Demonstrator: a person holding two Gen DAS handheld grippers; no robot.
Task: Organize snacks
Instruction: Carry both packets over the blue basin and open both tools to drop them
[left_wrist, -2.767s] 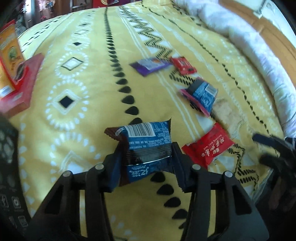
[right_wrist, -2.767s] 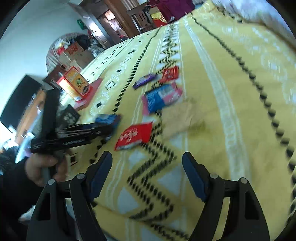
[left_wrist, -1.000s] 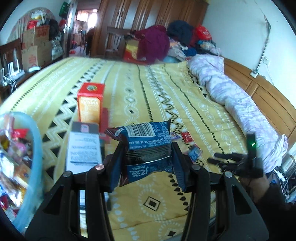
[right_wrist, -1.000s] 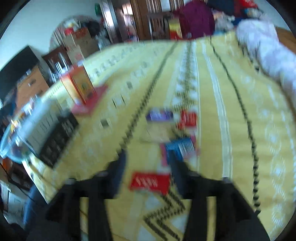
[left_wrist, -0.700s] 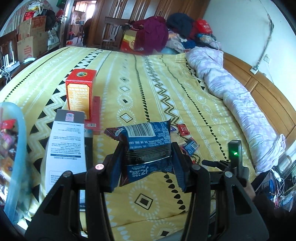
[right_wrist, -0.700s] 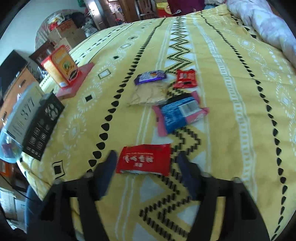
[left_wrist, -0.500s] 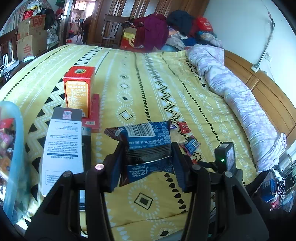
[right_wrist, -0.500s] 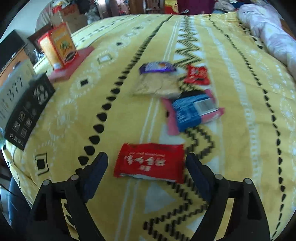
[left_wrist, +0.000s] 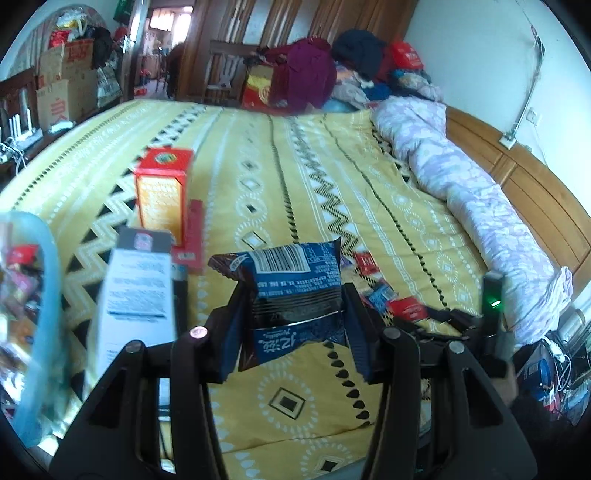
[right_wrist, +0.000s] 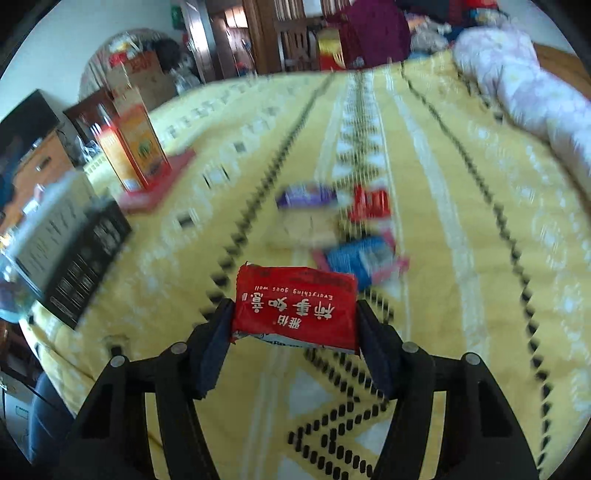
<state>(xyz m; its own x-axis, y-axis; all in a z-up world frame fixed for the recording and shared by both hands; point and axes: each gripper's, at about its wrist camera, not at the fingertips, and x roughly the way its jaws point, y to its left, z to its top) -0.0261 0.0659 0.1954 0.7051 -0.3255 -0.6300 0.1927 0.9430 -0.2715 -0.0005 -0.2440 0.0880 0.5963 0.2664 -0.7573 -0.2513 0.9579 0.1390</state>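
left hand-held gripper (left_wrist: 293, 334) clamping blue packet (left_wrist: 295, 291), right hand-held gripper (right_wrist: 293, 341) closing around red packet (right_wrist: 295, 308)

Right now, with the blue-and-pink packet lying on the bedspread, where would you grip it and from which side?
Across its short width, near the middle, coming down from above: the blue-and-pink packet seems to lie flat on the bedspread, so only its long edges offer purchase.

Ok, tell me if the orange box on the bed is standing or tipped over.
Standing. The orange box is upright on the yellow bedspread, red top up, its base on a flat red box.
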